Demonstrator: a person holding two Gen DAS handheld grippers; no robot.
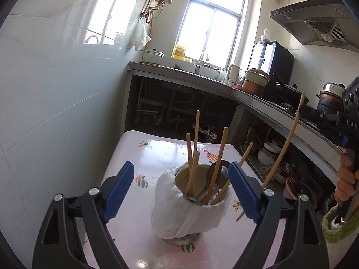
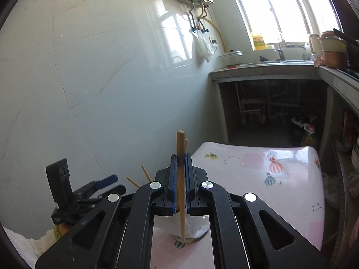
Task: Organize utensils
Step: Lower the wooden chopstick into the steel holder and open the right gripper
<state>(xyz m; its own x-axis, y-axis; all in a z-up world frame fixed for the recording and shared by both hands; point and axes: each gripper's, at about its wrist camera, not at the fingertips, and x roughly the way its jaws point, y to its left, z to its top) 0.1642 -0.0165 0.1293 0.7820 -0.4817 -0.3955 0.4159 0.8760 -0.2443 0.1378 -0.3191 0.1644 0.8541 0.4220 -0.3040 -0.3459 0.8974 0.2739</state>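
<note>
The holder (image 1: 190,204), wrapped in white plastic, stands on the worktop (image 1: 139,157) with chopsticks (image 1: 216,164) and a spoon (image 1: 218,174) inside. The left tool (image 1: 182,192) spreads wide either side of it, pads clear. Right of the holder, the right tool (image 2: 180,185) pinches one chopstick (image 2: 180,148).

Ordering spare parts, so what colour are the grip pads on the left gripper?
Blue, ribbed pads on black arms, clearest in the left wrist view.

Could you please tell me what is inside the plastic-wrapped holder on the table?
The holder contains several wooden chopsticks standing upright or leaning, plus a metal spoon. Their lower ends and anything at the bottom are hidden by its wall and wrapping.
</note>
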